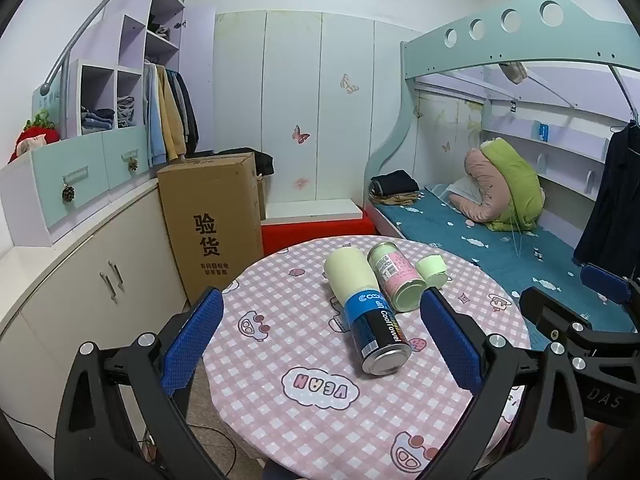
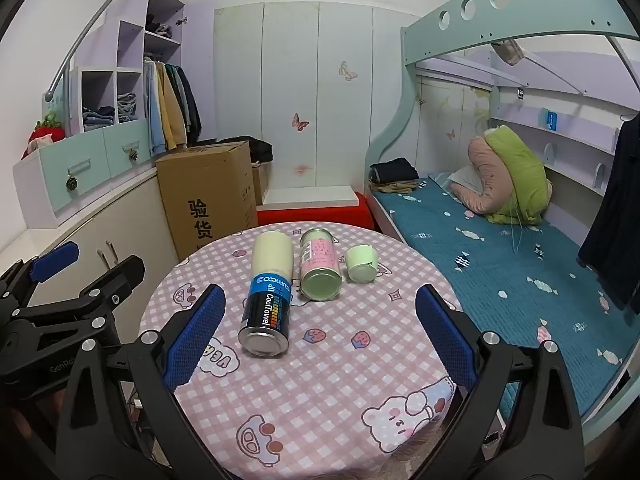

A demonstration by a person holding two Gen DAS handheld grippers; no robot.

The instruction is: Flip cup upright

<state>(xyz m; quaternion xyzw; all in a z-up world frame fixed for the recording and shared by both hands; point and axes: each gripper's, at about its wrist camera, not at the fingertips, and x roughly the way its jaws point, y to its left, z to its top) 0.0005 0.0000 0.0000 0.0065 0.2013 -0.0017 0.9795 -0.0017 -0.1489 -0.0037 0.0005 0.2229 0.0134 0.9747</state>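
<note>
On the round checked table (image 2: 320, 380), far side, the small green cup (image 2: 362, 264) sits rightmost of three, beside the pink can (image 2: 320, 266) and CoolTowel can (image 2: 266, 304); mouth apparently down; right gripper (image 2: 320, 336) nearer, fingers spread, empty; left gripper (image 1: 320, 340) likewise spread; left view partly hides the cup behind its right finger.

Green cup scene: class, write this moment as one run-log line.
green cup: lying sideways, untouched | left hand-held gripper: open | right hand-held gripper: open

The table's (image 1: 256, 412) near edge is cut off by both frames' bottoms.
</note>
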